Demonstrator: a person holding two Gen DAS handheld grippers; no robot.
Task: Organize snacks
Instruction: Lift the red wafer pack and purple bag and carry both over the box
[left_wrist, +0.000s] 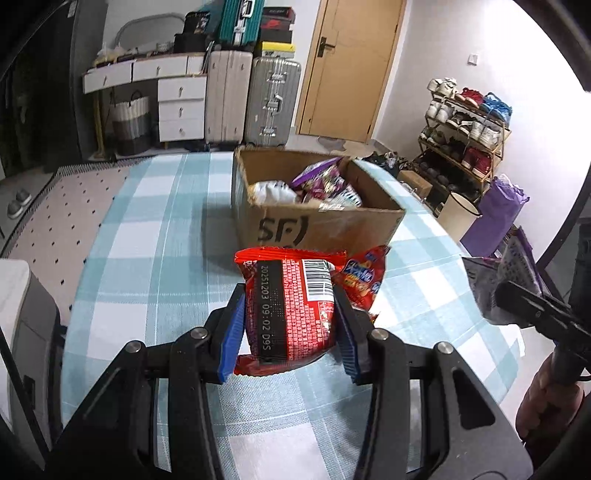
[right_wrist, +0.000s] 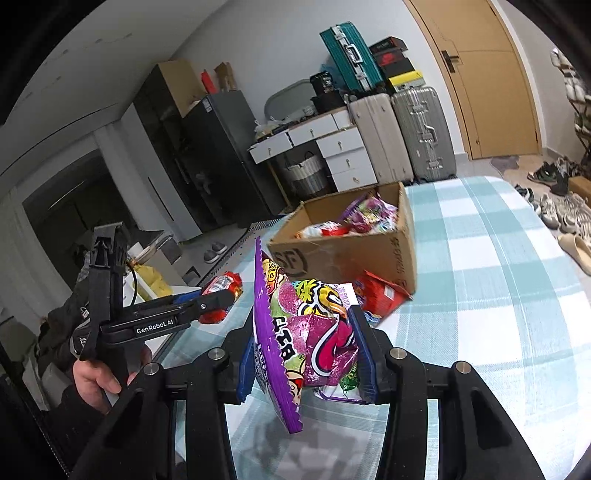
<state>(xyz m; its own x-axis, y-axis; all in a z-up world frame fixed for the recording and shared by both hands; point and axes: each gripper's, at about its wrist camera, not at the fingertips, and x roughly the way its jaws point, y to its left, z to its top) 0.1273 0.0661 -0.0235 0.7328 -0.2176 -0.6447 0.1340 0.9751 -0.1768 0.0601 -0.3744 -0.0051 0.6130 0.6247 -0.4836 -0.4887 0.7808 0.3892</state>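
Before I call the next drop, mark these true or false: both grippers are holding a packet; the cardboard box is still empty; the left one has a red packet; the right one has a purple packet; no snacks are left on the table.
1. Both grippers hold a packet. True: left gripper and right gripper are each shut on one.
2. The cardboard box is empty. False: it already holds several packets.
3. The left holds a red packet. True.
4. The right holds a purple packet. True.
5. No snacks remain on the table. False: another red snack bag lies on the checked tablecloth beside the box.
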